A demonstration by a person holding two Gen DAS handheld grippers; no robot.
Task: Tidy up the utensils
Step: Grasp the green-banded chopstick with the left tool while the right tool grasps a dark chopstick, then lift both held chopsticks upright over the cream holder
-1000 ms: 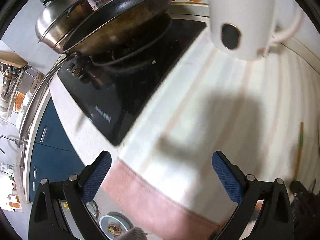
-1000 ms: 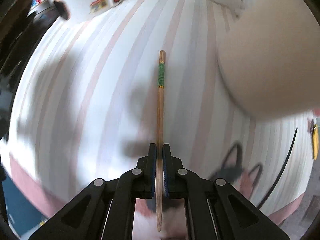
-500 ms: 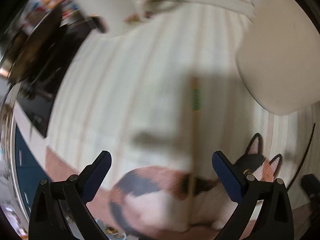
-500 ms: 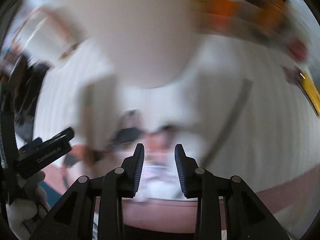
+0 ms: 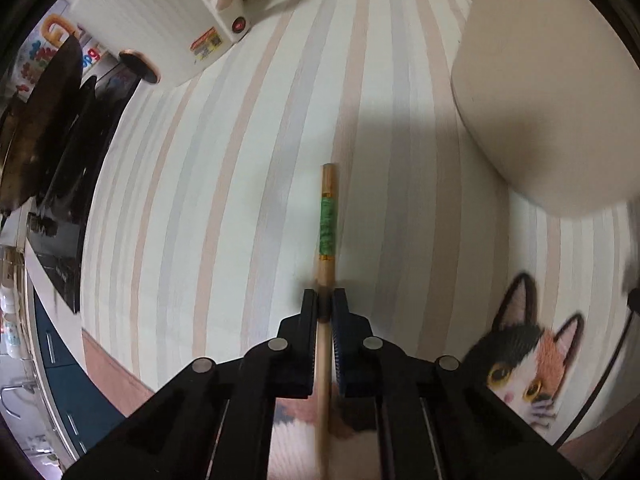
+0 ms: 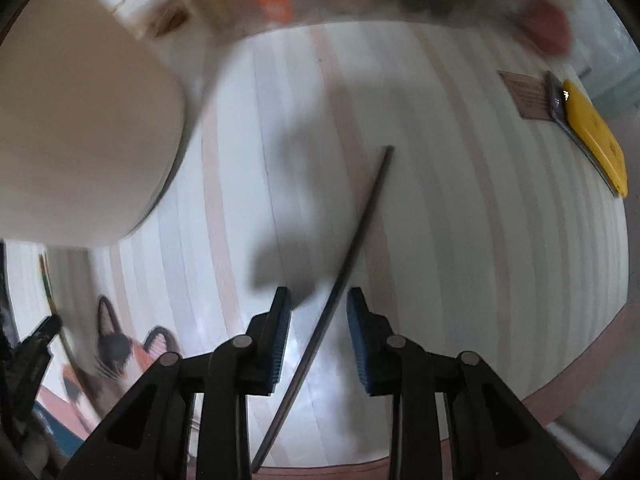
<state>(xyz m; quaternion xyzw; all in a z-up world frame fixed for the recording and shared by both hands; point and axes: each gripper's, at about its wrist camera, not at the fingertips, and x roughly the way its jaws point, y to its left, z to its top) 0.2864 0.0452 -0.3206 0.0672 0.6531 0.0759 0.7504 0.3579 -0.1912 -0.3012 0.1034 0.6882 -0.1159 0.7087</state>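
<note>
Left wrist view: the left gripper (image 5: pixel 327 300) points steeply down at a striped placemat (image 5: pixel 224 184) and is pinched tight on a wooden chopstick (image 5: pixel 326 248) with a green band. The stick runs straight up the frame from between the blue pads, its blunt end lying on the pale stripes, its other end passing back under the black frame. A large beige round container (image 5: pixel 540 92) fills the upper right, casting a shadow across the mat toward the chopstick. A white ribbed appliance (image 5: pixel 160 20) with a red light stands at the upper left, beside a dark pan (image 5: pixel 40 120) on a black cooktop (image 5: pixel 68 216). A calico cat's face printed on the mat (image 5: pixel 520 364) shows at the lower right.

Right wrist view, somewhat blurred: the right gripper (image 6: pixel 318 332) hangs straight down over the same striped placemat, its jaws having just been narrowing yet parted, pads not pressing anything. A thin dark chopstick (image 6: pixel 352 256) lies on the mat, slanting from between the jaws up toward the right; it sits closer to the right pad, though whether it touches cannot be told. The beige container looms at the upper left. A yellow flat object (image 6: pixel 596 140) rests at the mat's right edge
</note>
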